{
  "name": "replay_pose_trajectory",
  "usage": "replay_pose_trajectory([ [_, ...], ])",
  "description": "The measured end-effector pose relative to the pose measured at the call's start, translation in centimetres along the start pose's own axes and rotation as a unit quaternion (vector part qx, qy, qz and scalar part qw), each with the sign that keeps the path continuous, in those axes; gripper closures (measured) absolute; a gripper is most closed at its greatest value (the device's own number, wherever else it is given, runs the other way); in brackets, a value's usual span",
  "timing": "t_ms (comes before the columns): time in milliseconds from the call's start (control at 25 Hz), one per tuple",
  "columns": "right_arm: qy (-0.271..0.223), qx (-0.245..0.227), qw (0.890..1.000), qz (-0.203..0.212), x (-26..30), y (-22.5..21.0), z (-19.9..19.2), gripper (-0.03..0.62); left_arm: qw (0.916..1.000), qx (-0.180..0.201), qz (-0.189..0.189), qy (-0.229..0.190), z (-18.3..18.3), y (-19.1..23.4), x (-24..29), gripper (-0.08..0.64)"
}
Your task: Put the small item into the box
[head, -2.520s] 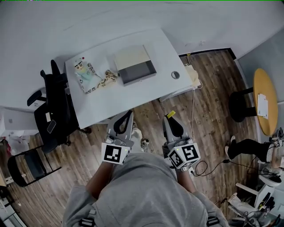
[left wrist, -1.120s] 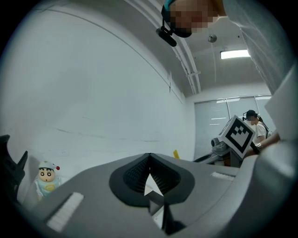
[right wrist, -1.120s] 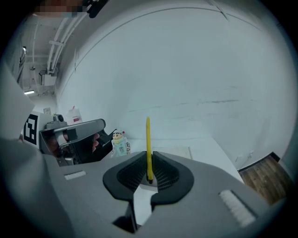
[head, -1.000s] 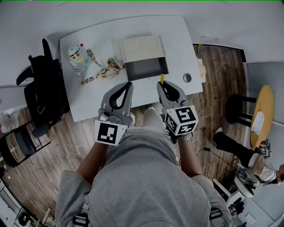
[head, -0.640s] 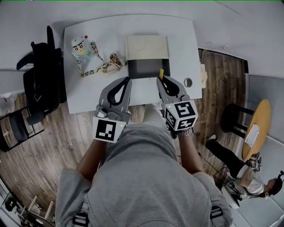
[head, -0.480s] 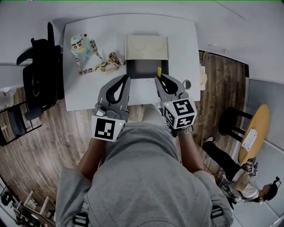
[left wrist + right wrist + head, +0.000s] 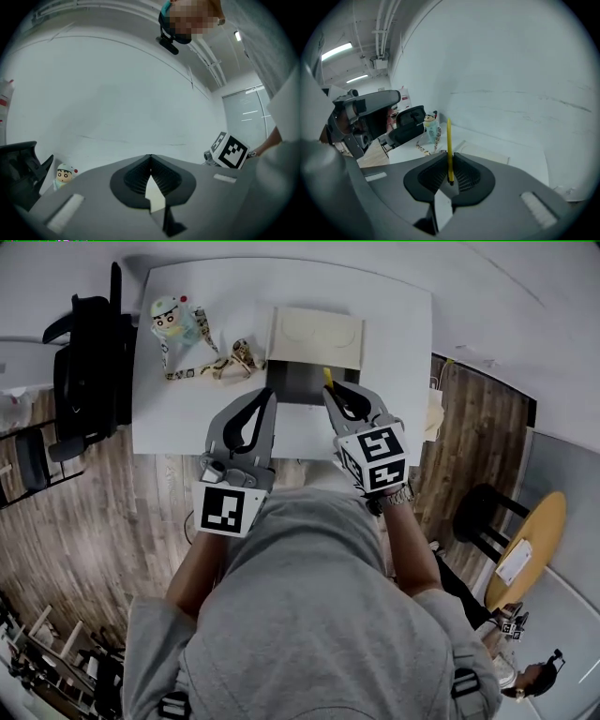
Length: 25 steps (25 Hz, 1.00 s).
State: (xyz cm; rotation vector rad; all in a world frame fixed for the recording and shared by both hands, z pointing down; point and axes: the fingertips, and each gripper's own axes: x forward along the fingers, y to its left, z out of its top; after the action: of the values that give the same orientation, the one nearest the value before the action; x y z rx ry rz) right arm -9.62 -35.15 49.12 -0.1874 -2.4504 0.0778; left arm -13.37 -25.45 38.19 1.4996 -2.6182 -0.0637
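R: my right gripper (image 7: 330,392) clamps yellow stick (image 7: 327,378), perhaps a pen | box (image 7: 316,337) just ahead | L: my left gripper (image 7: 271,393) clenched, empty

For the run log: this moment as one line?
left gripper: shut, empty | right gripper: shut on yellow stick | position: at box edge | release: not yet

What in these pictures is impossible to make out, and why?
- Inside of the box: in the head view the right gripper covers part of it and the rest is too dark to show any contents.
- Yellow item in the right jaws: thin and seen edge-on, so what it is cannot be told.
- Left gripper view: the left gripper blocks the box with its own body.
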Motion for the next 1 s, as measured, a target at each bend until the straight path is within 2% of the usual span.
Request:
replay_pose_trajectory([
  [480, 0.062, -0.055, 0.994, 0.076, 4.9, 0.1, -1.8, 0.535, 0.9968, -0.004, 0.079, 0.008, -0.8, 1.3, 0.4, 0.557],
  [1000, 0.139, -0.083, 0.980, 0.117, 8.6, 0.6, -5.8, 0.535, 0.9913, -0.019, 0.127, 0.028, -3.0, 1.9, 0.5, 0.557],
])
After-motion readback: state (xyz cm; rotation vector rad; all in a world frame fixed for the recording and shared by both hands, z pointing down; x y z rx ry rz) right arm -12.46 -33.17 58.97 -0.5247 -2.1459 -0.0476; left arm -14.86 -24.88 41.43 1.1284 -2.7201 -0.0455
